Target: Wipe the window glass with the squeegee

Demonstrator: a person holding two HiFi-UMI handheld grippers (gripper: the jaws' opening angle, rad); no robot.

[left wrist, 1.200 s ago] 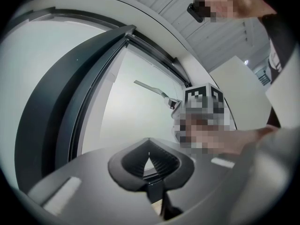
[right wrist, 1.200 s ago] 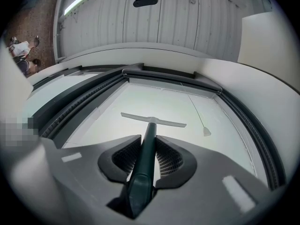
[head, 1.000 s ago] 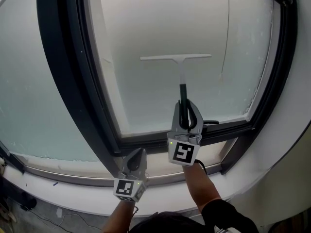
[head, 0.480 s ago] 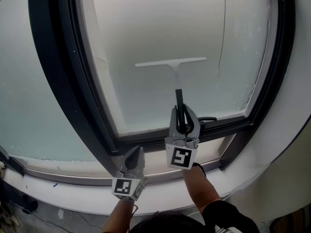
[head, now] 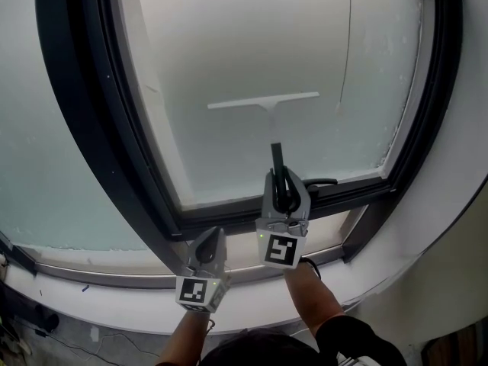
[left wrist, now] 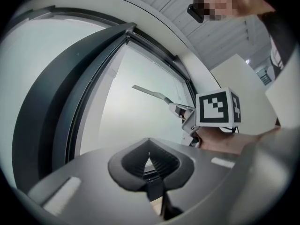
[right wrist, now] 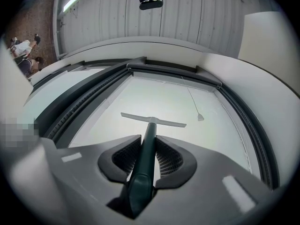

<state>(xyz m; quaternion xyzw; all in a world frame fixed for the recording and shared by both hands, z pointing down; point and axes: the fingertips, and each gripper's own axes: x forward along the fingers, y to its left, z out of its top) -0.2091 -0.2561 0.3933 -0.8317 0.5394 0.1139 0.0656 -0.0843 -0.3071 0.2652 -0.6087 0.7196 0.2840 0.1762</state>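
Green-handled squeegee (head: pixel 268 122) in right gripper (head: pixel 280 177) jaws, blade on glass (head: pixel 229 52), left gripper (head: pixel 214 236) closed.

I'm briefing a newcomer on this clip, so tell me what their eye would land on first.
First, the pale squeegee against the frosted window glass, mid-pane, with its dark handle clamped in the right gripper at the pane's bottom edge. Next, the thick dark window frame curving down the left of the pane. The left gripper sits lower left, jaws shut on nothing.
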